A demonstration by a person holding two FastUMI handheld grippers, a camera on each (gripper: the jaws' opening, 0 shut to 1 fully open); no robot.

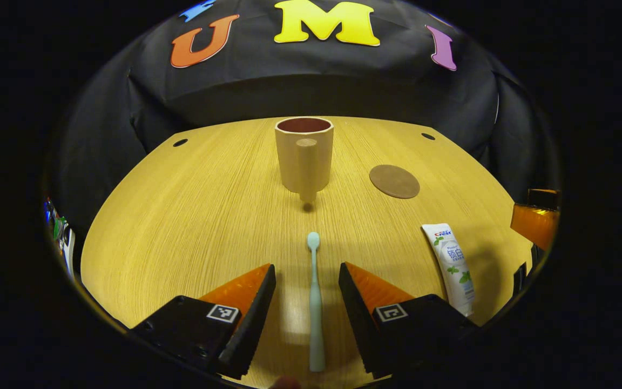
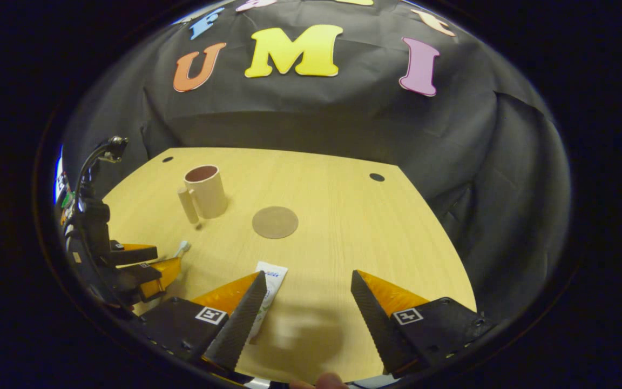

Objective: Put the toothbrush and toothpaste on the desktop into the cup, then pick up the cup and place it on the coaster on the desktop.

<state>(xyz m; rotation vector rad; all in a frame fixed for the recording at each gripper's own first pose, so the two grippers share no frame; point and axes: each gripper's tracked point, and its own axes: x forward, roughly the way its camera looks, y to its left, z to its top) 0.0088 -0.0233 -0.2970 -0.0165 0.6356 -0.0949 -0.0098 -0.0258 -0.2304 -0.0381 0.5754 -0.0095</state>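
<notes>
Hiding part of the toothpaste tube (image 2: pixel 268 294), the right gripper (image 2: pixel 309 313) hovers with fingers spread. The left gripper (image 1: pixel 307 302) has spread fingers either side of the toothbrush (image 1: pixel 315 302), apart from it on the counter (image 1: pixel 181 216). Farther off stand the cup (image 1: pixel 304 156), its contents unseen, and the coaster (image 1: pixel 394 181).

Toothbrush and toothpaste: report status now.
Left gripper open, straddling toothbrush on desktop. Right gripper open, toothpaste by its left finger. Cup empty, off coaster. Nothing in the way.
</notes>
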